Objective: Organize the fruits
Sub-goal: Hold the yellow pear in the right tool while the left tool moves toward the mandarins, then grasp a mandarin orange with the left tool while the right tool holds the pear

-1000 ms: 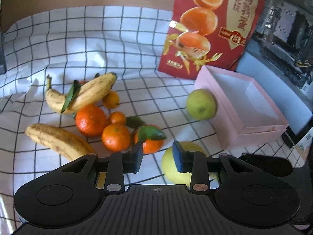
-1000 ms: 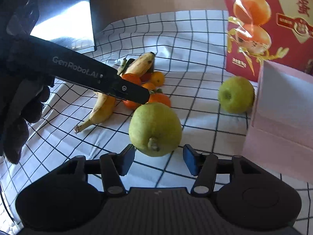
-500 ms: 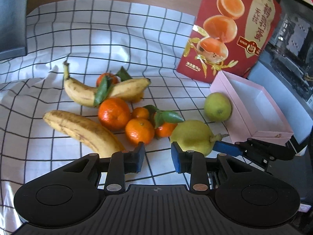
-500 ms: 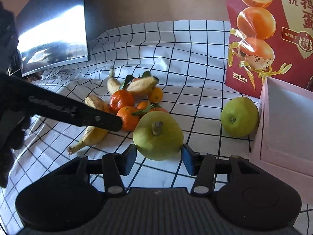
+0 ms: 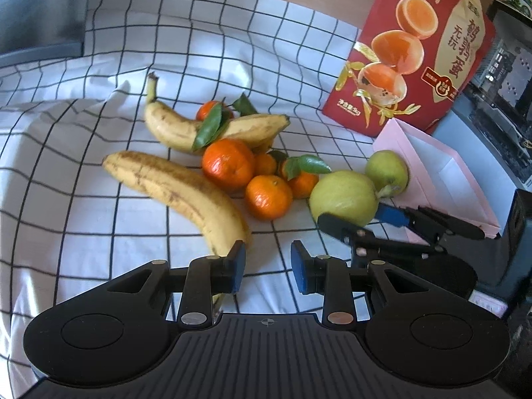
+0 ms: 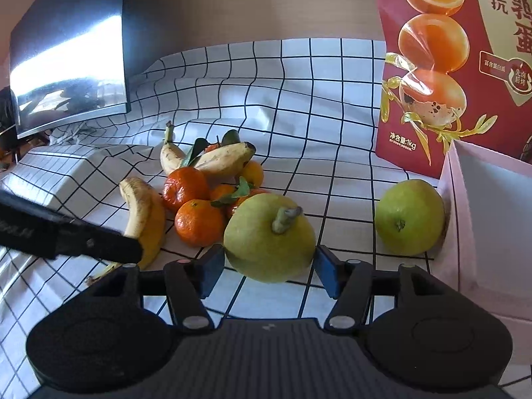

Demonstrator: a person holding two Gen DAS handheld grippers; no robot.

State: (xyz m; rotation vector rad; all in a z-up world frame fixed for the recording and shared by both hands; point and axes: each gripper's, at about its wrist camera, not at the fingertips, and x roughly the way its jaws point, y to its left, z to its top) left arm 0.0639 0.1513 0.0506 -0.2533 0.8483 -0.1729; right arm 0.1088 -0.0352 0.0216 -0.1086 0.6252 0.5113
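Pear (image 6: 269, 237) between blue pads of right tool (image 6: 269, 266), contact unclear; left tool (image 5: 268, 261) open; pink box (image 5: 445, 179) holds nothing

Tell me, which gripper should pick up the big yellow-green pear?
The right gripper. Its open fingers already sit either side of the pear, so it likely only needs to close. The left gripper is open over bare cloth.

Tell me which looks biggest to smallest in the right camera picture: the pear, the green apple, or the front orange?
1. Pear, but it sits nearest the camera, between the right gripper fingers, so that may exaggerate it.
2. Green apple.
3. Front orange.
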